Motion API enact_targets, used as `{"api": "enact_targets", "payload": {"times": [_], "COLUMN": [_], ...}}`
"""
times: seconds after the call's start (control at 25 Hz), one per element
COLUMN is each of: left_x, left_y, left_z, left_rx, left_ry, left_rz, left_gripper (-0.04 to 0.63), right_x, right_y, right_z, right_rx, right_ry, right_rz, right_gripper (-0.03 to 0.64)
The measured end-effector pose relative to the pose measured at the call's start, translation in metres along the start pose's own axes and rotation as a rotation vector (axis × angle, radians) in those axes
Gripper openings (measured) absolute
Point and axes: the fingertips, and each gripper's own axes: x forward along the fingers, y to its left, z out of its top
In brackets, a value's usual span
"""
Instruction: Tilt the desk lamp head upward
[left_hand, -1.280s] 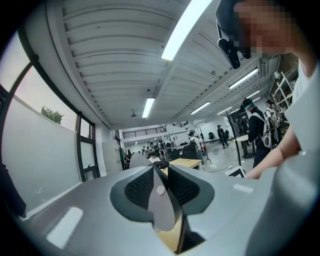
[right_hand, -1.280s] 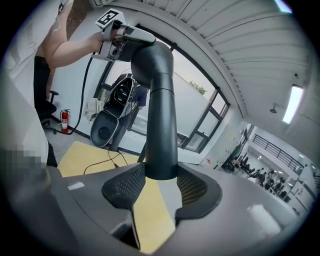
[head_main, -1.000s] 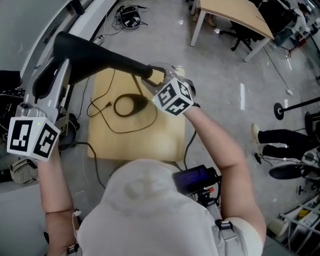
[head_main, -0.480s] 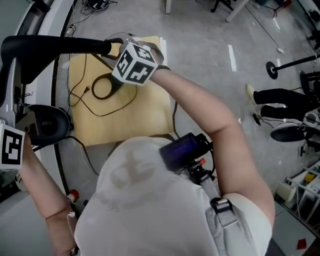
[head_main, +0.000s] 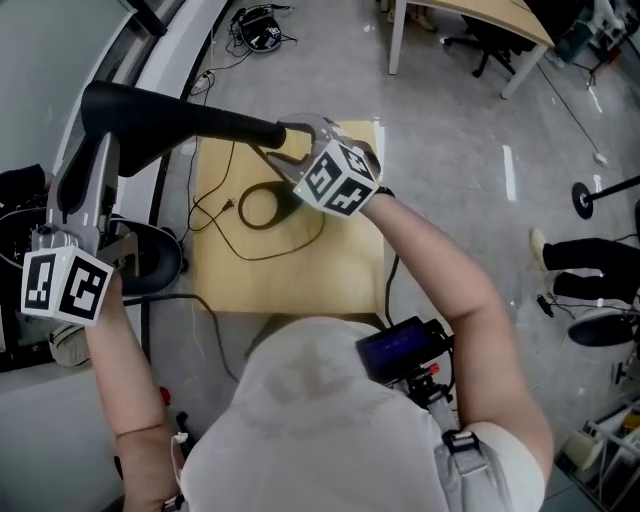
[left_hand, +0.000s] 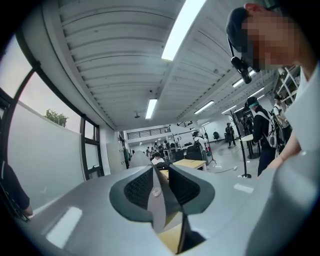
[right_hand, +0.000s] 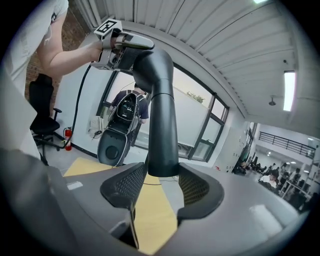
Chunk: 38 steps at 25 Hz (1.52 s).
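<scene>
The desk lamp's black arm (head_main: 180, 115) runs from an elbow at the upper left to the right, above the yellow table (head_main: 300, 270). My right gripper (head_main: 285, 140) has that arm (right_hand: 162, 125) between its jaws; they have just been opening, and a thin gap shows at one pad. My left gripper (head_main: 80, 225) at the far left is shut on the thin silver lamp head (head_main: 90, 185), which hangs from the elbow. Its edge (left_hand: 156, 200) sits pinched between the pads. The right gripper view shows the left gripper (right_hand: 117, 47) at the lamp's top.
A black ring base (head_main: 262, 207) with a loose cable lies on the table. A dark rounded object (head_main: 150, 260) stands on the floor left of the table. Window frames run along the left wall; desks and chairs stand farther off.
The head camera swung left and back, so the whole scene shifted in view. Both grippers stay where they were on the lamp: left on the head, right around the arm.
</scene>
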Motion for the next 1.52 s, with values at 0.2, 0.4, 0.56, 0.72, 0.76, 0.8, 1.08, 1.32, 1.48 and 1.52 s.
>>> {"api": "enact_targets", "payload": {"times": [0.2, 0.4, 0.56, 0.72, 0.76, 0.8, 1.08, 1.32, 1.48, 1.52], "left_x": [-0.02, -0.048, -0.062, -0.078, -0.083, -0.089, -0.135, -0.173, -0.192, -0.196], "left_y": [0.006, 0.001, 0.003, -0.007, -0.009, -0.01, -0.04, -0.065, -0.078, -0.081], "left_z": [-0.003, -0.017, -0.039, -0.073, -0.083, -0.094, -0.178, -0.236, -0.25, -0.252], "left_rx": [-0.053, -0.084, -0.111, -0.12, -0.137, -0.156, -0.233, -0.358, -0.39, -0.398], "left_ry": [-0.051, -0.09, -0.082, -0.04, -0.032, -0.023, 0.045, 0.085, 0.111, 0.112], "left_rz": [0.031, 0.03, 0.032, 0.0, -0.008, -0.012, -0.065, -0.069, -0.083, -0.083], "left_gripper": [0.105, 0.087, 0.074, 0.059, 0.051, 0.043, 0.002, 0.002, 0.002, 0.002], "right_x": [-0.014, -0.032, -0.049, -0.07, -0.077, -0.084, -0.134, -0.157, -0.166, -0.168], "right_y": [-0.003, -0.003, -0.004, 0.008, 0.013, 0.018, 0.081, 0.132, 0.156, 0.161], "right_z": [-0.002, -0.011, -0.014, -0.02, -0.02, -0.019, -0.026, -0.031, -0.029, -0.03], "right_rx": [0.05, 0.208, 0.341, 0.389, 0.396, 0.407, 0.535, 0.569, 0.58, 0.583], "right_ry": [-0.07, -0.149, -0.185, -0.172, -0.17, -0.174, -0.222, -0.233, -0.234, -0.229], "right_rz": [-0.005, -0.04, -0.065, -0.04, -0.03, -0.021, 0.043, 0.084, 0.091, 0.091], "right_gripper": [0.192, 0.091, 0.012, 0.012, 0.012, 0.012, 0.011, 0.011, 0.012, 0.012]}}
